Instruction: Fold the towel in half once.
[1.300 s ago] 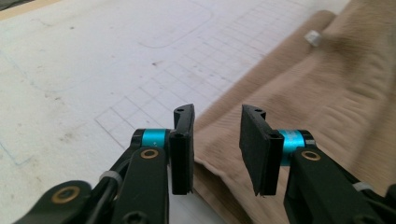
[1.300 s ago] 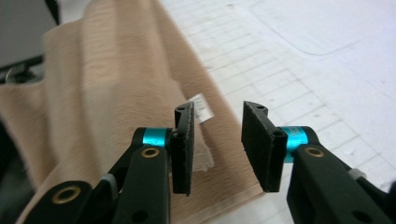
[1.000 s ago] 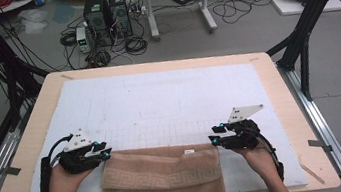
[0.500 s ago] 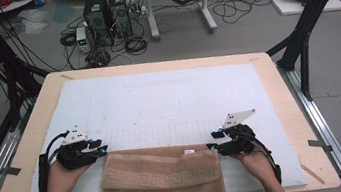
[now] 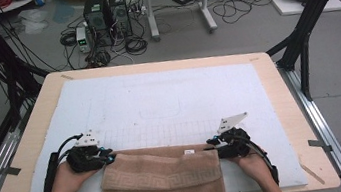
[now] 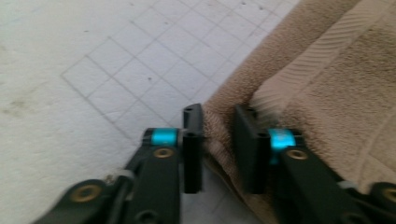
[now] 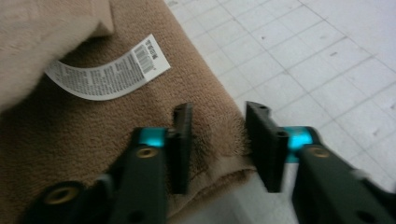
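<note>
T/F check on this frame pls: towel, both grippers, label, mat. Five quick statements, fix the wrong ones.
1. The brown towel lies at the near edge of the table, partly hanging over it. True.
2. The left gripper has a towel edge between its jaws. True; the jaws have just been closing.
3. The right gripper hovers over bare mat, away from the towel. False: its jaws straddle the towel's corner edge and have just been closing.
4. The white label carries a barcode. True.
5. The white mat is plain, with no markings. False: it shows a printed grid.
</note>
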`<action>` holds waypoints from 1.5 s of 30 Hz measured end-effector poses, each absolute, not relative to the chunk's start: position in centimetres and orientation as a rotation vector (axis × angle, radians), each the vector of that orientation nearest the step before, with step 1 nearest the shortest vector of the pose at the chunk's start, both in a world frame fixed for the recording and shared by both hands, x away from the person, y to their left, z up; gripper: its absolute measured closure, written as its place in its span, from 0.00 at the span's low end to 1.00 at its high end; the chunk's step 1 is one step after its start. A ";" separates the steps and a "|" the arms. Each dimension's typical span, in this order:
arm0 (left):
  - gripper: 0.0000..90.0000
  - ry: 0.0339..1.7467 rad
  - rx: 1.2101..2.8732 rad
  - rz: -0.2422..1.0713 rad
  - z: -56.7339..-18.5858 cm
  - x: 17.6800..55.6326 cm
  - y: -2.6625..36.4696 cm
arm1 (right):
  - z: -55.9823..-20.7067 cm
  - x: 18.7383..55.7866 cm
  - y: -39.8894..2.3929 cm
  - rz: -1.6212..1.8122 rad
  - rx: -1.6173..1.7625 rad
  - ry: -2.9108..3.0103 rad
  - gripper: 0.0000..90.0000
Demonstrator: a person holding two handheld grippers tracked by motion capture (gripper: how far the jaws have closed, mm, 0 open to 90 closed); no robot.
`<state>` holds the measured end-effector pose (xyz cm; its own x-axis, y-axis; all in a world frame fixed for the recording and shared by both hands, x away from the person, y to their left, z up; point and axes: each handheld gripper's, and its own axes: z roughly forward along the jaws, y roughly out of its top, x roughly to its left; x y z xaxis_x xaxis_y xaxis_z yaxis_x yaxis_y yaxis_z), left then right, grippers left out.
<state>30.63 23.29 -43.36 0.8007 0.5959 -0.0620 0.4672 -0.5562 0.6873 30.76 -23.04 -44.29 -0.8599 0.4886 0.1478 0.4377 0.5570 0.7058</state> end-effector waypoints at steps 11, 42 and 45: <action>0.92 0.853 2.110 0.419 -40.9 32.0 23.2 | -41.6 32.7 -22.7 1.174 0.757 2.659 0.94; 0.61 0.950 2.042 0.385 -37.9 39.2 22.7 | -37.0 38.6 -24.4 1.204 0.907 2.504 0.59; 0.63 0.935 2.046 0.367 -38.6 39.0 22.3 | -37.8 37.5 -24.5 1.231 0.910 2.510 0.58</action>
<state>39.02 22.31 -38.58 0.6794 0.7301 -0.0732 0.4857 -0.3727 0.7907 37.49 -24.54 -37.80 -0.7900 0.6071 0.0859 0.4396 0.4632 0.7695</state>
